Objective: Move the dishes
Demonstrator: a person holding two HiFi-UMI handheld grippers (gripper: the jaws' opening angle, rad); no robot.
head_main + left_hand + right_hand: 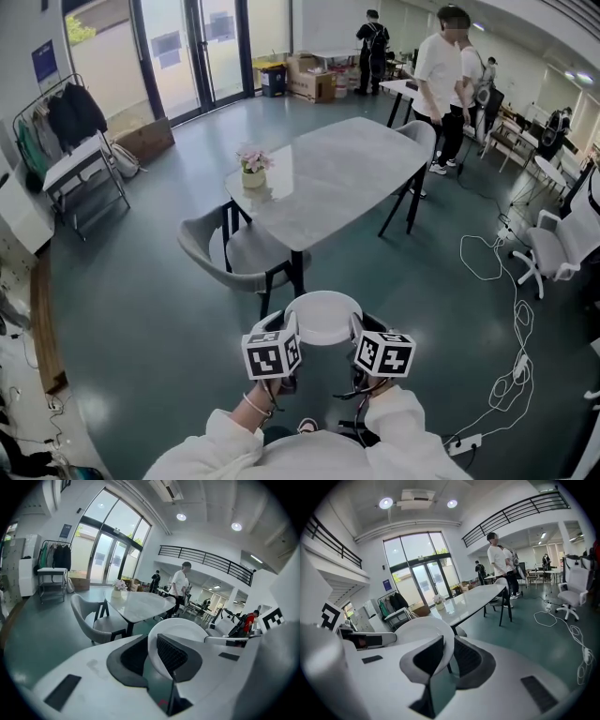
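A white round plate is carried in the air in front of the person, held from both sides. My left gripper is shut on the plate's left rim. My right gripper is shut on the plate's right rim. In both gripper views the plate stands between the black pads. A grey marble-look table lies ahead, a few steps away.
A small pot of pink flowers stands on the table's left corner. A grey chair sits at the near side of the table, another chair at the far side. White cables trail on the floor at right. People stand beyond the table.
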